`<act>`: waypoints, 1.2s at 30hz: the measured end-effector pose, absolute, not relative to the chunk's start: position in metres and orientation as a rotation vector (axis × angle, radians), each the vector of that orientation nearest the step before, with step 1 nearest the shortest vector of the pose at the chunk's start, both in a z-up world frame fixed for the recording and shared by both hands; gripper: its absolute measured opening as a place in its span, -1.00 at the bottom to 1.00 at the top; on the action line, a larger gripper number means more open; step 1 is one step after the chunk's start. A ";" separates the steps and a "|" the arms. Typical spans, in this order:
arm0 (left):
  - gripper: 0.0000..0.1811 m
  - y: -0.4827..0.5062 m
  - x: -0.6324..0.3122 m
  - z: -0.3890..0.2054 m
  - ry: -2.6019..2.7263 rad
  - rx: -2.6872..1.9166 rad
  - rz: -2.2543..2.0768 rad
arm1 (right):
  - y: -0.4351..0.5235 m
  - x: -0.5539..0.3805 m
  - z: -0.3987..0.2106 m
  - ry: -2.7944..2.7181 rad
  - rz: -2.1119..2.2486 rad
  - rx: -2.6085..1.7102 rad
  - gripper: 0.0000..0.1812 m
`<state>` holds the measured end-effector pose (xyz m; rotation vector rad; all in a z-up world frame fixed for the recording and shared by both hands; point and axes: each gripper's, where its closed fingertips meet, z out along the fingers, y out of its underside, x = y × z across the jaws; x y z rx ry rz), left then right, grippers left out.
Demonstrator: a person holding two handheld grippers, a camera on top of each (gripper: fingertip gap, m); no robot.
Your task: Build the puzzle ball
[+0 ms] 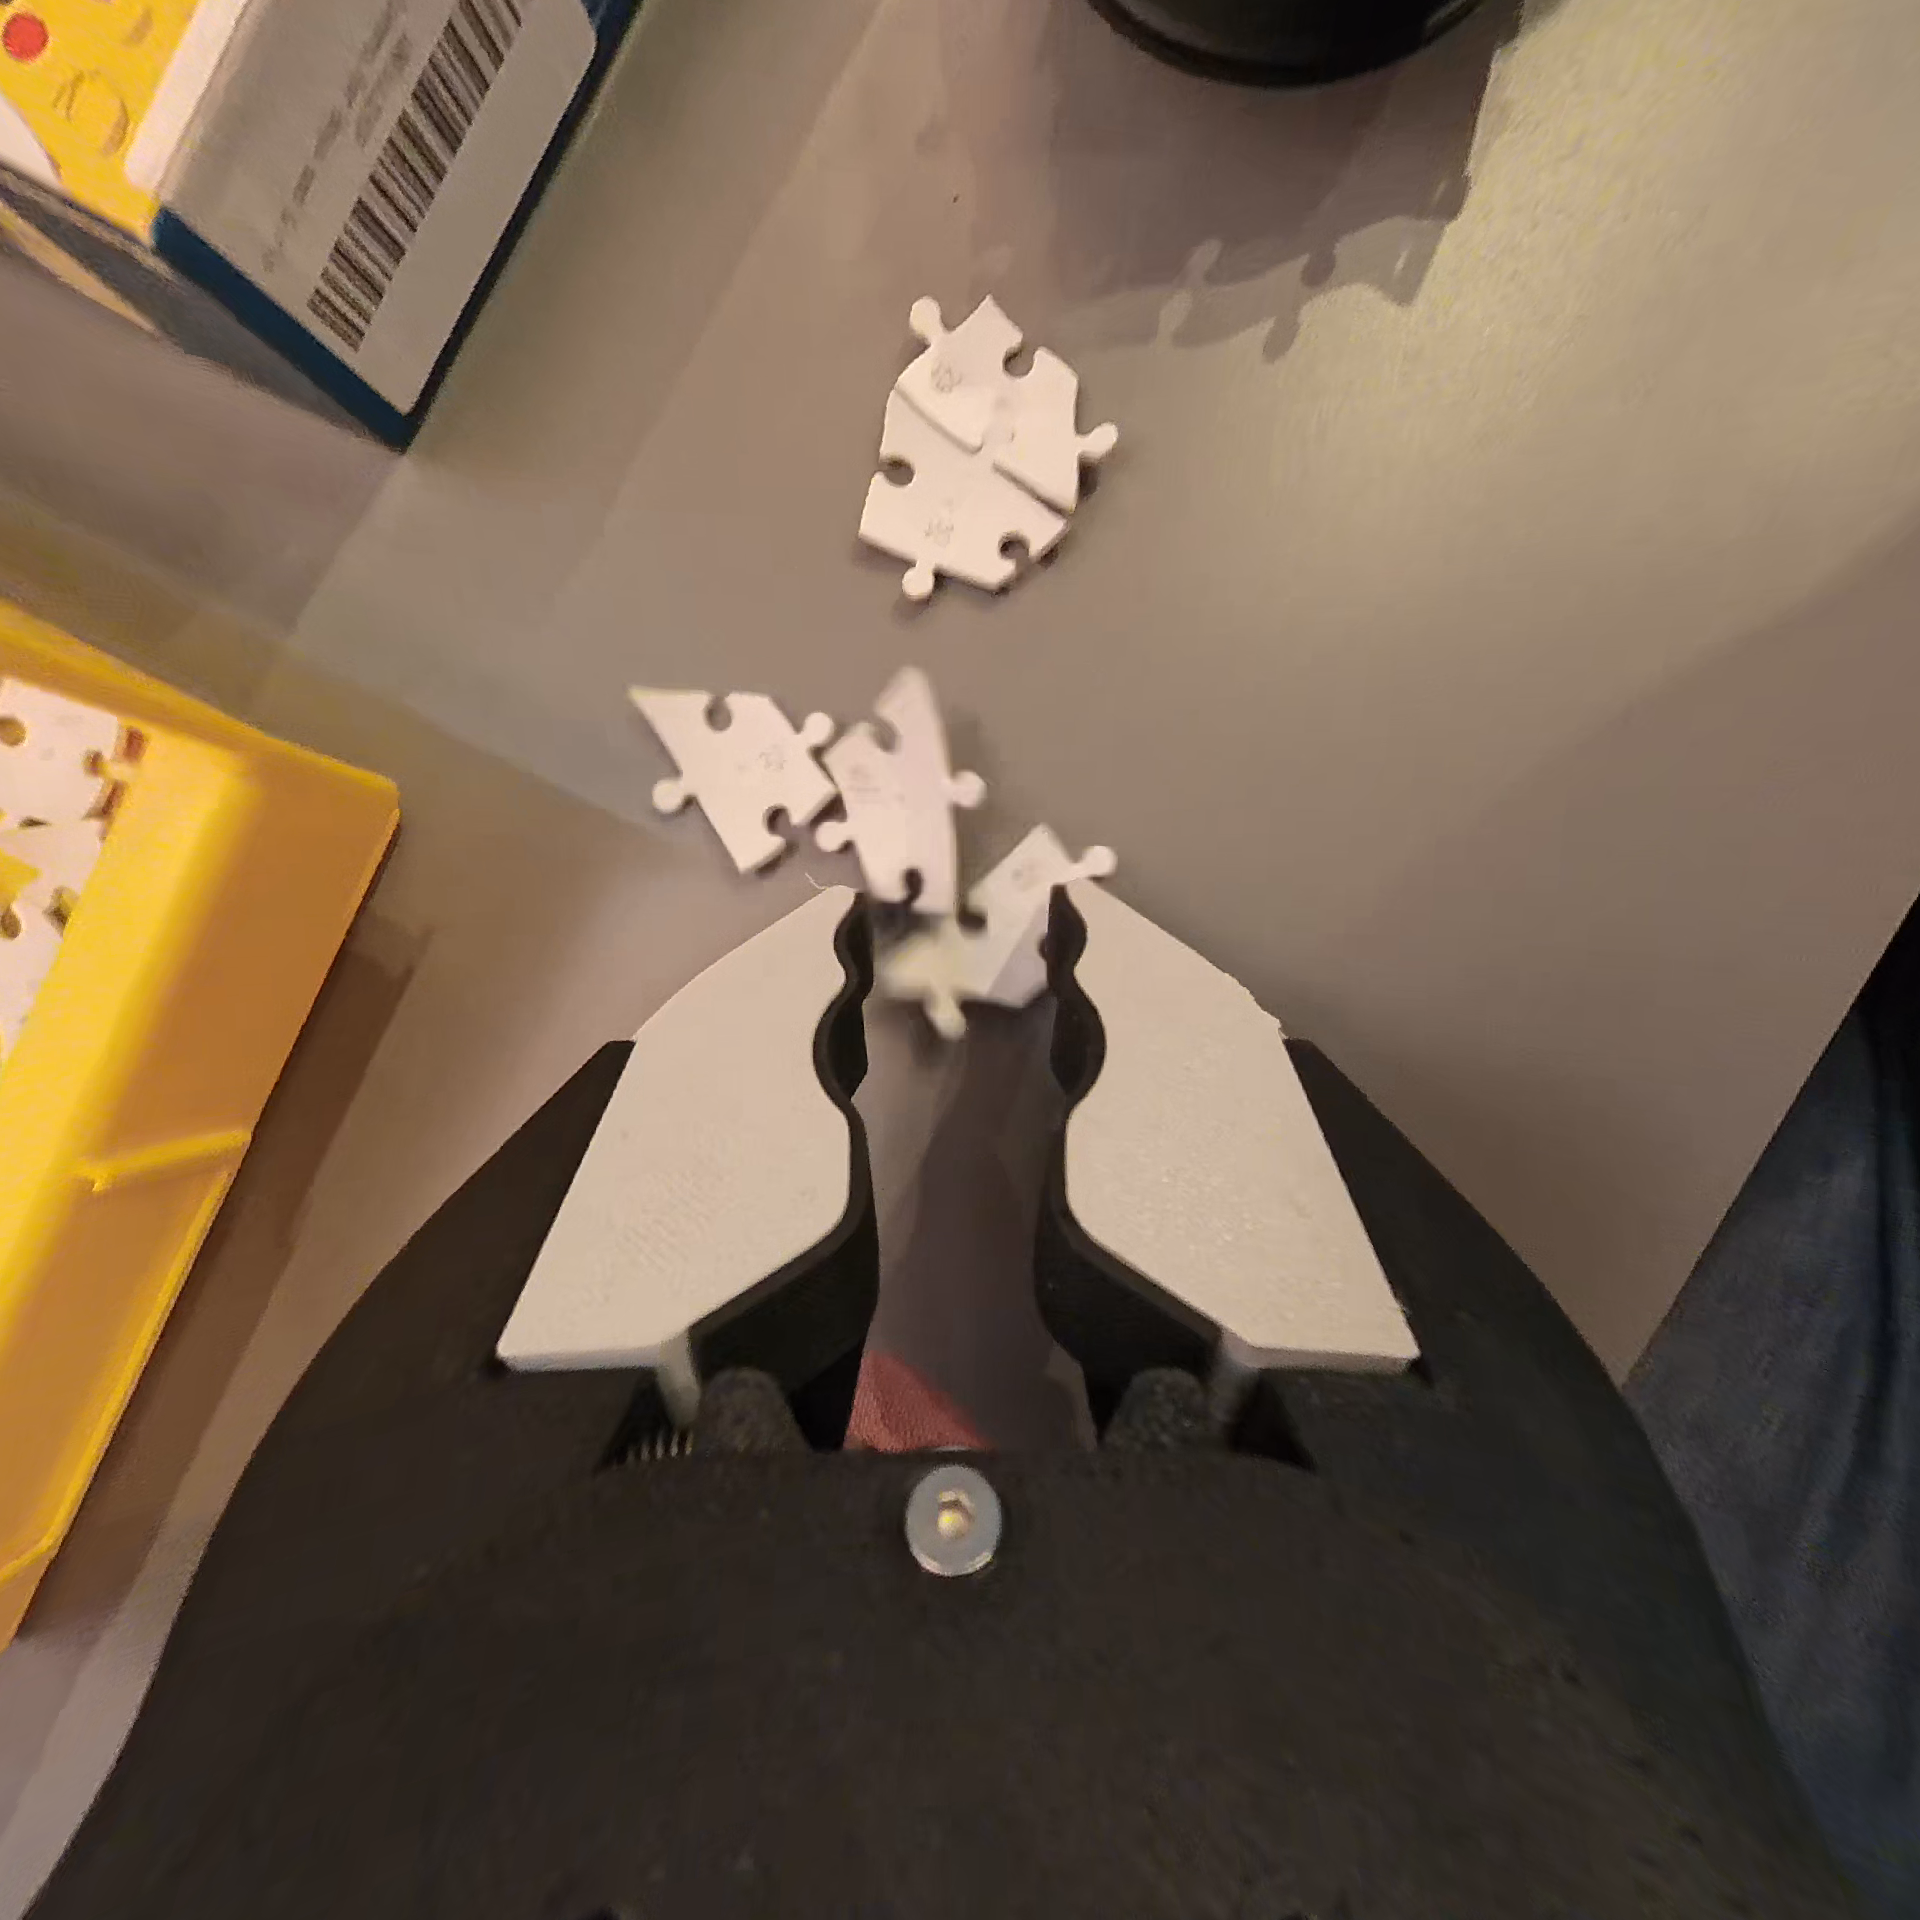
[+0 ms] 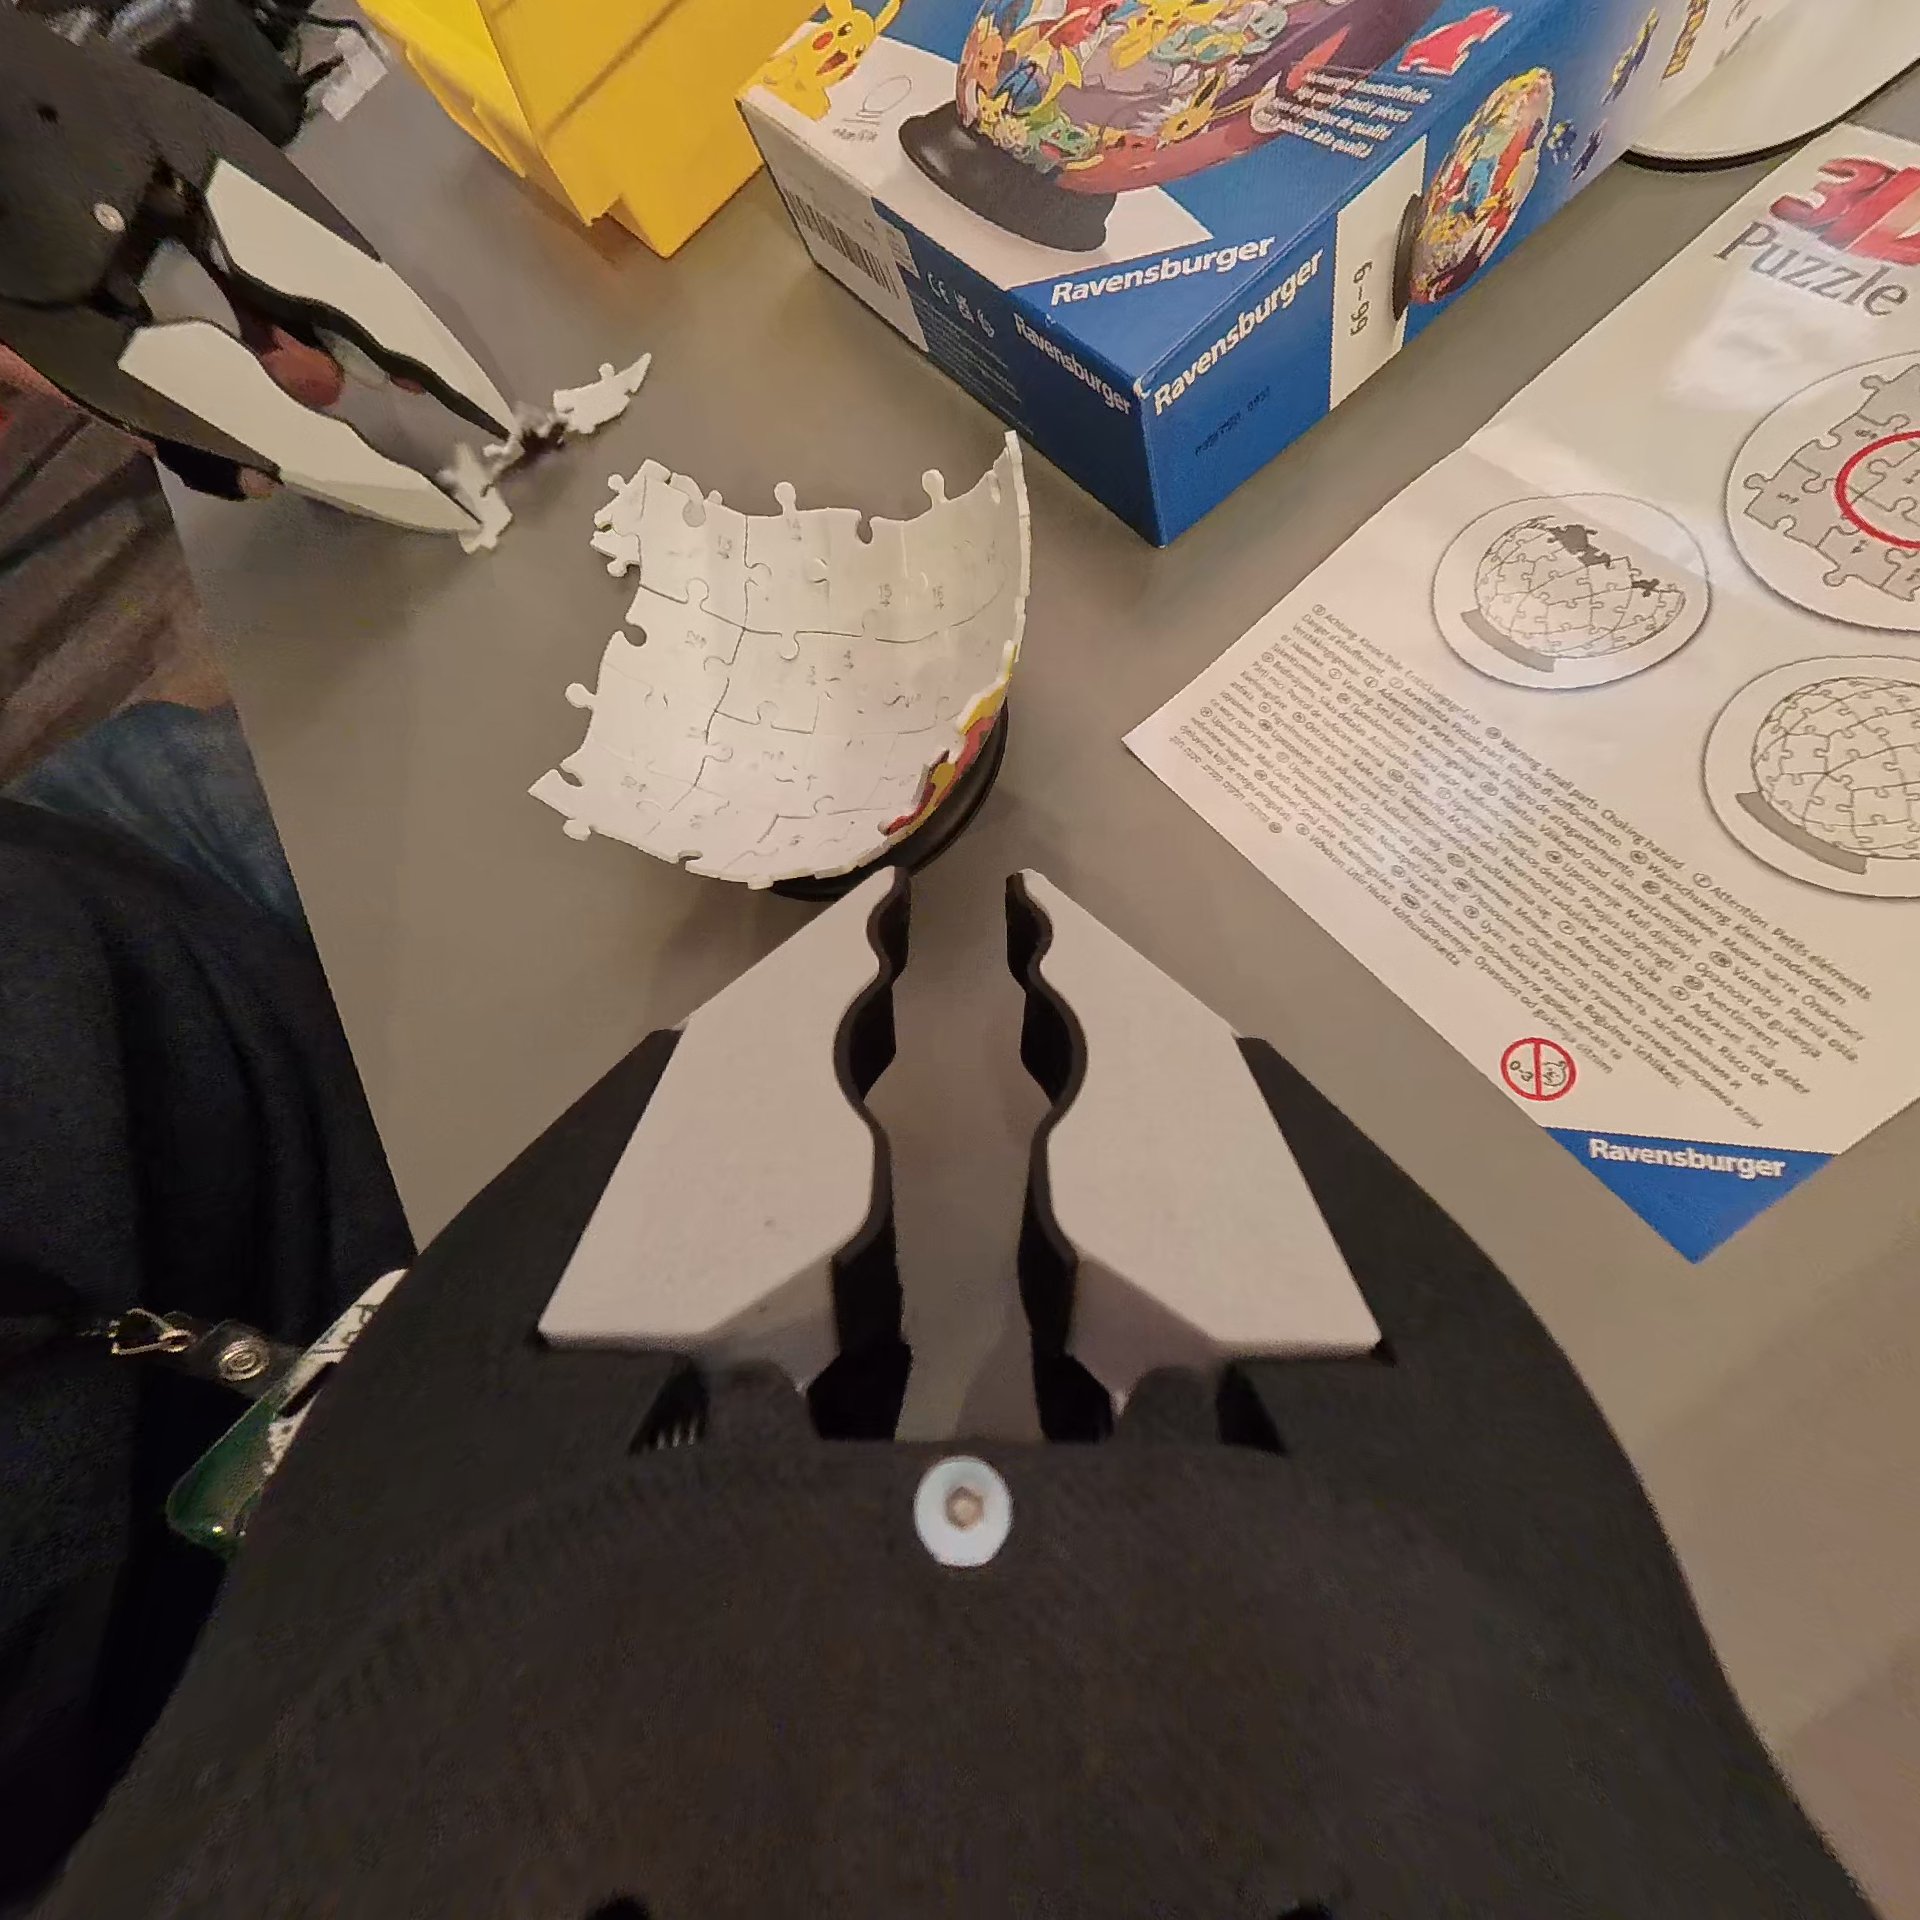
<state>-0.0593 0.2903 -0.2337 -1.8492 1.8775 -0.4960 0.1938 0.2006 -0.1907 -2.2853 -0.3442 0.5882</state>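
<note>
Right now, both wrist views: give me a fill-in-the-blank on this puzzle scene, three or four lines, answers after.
1. The half-built puzzle ball sits on a round stand coloured ____.
2. The left gripper has its tips at loose puzzle pieces whose upturned faces are ____.
3. Nothing is between the fingers of the ____ gripper.
4. In the left wrist view, the bin holding more pieces is ____.

Answers: black; white; right; yellow
</note>
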 end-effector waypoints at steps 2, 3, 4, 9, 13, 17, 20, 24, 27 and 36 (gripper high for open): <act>-0.63 0.289 -0.055 -0.233 1.869 -1.838 -0.499 | 0.200 0.194 -0.191 -0.325 0.583 -2.297 -0.78; -0.61 0.289 -0.054 -0.233 1.868 -1.832 -0.494 | 0.201 0.194 -0.192 -0.322 0.573 -2.305 -0.76; -0.61 0.290 -0.053 -0.233 1.865 -1.830 -0.491 | 0.202 0.192 -0.191 -0.329 0.567 -2.304 -0.77; -0.60 0.294 -0.053 -0.232 1.855 -1.819 -0.473 | 0.208 0.186 -0.193 -0.347 0.554 -2.314 -0.85; -0.59 0.297 -0.054 -0.231 1.845 -1.814 -0.471 | 0.212 0.184 -0.195 -0.362 0.555 -2.316 -0.88; -0.60 0.298 -0.054 -0.231 1.848 -1.803 -0.461 | 0.219 0.185 -0.197 -0.369 0.524 -2.322 -0.90; -0.60 0.298 -0.054 -0.230 1.847 -1.794 -0.458 | 0.224 0.185 -0.198 -0.372 0.507 -2.324 -0.91; -0.60 0.301 -0.054 -0.227 1.828 -1.792 -0.463 | 0.222 0.189 -0.193 -0.362 0.529 -2.322 -0.89; -0.60 0.304 -0.056 -0.227 1.820 -1.797 -0.462 | 0.218 0.190 -0.191 -0.358 0.540 -2.326 -0.87; -0.60 0.305 -0.056 -0.229 1.830 -1.790 -0.453 | 0.233 0.187 -0.193 -0.393 0.480 -2.323 -0.93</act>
